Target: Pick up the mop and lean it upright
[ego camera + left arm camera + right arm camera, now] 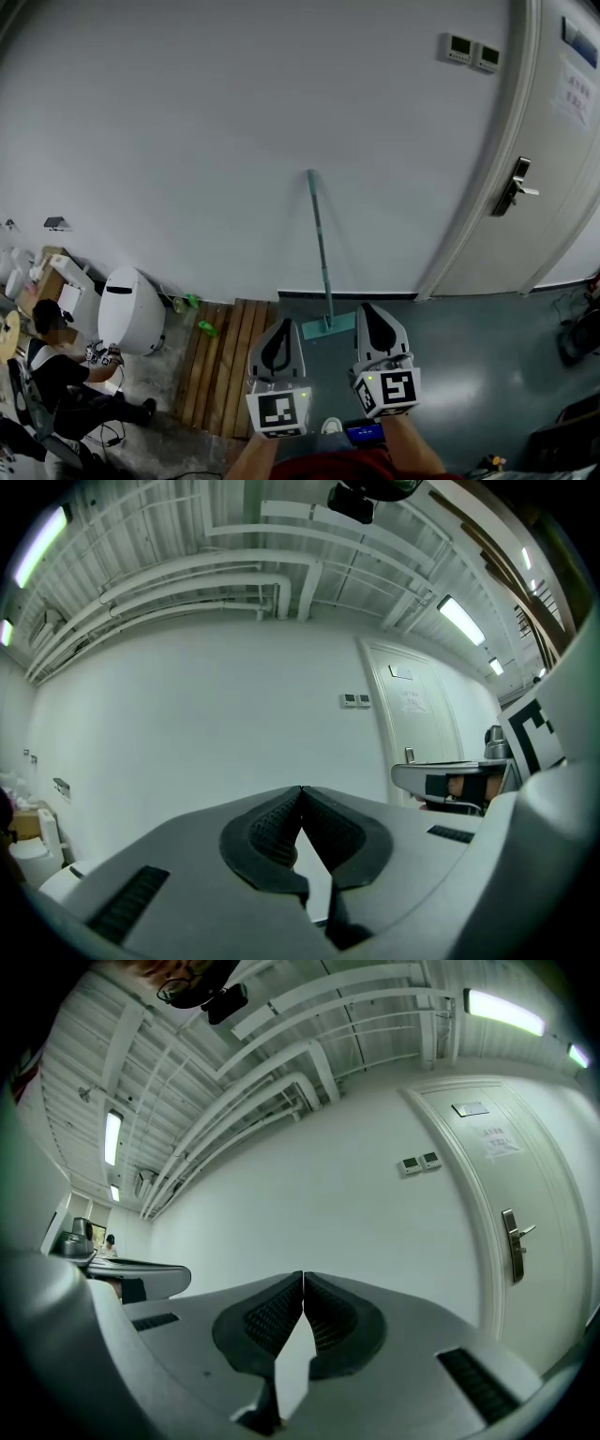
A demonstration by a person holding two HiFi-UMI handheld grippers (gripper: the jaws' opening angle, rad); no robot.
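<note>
The teal mop (322, 267) leans upright against the white wall (234, 141). My left gripper (301, 789) and right gripper (303, 1275) are both pinched closed, empty, near it.

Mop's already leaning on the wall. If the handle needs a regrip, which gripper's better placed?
Left, marginally. The mop handle slants toward the left gripper as it rises; the right gripper sits about as near the mop head. Both are shut and empty.
</note>
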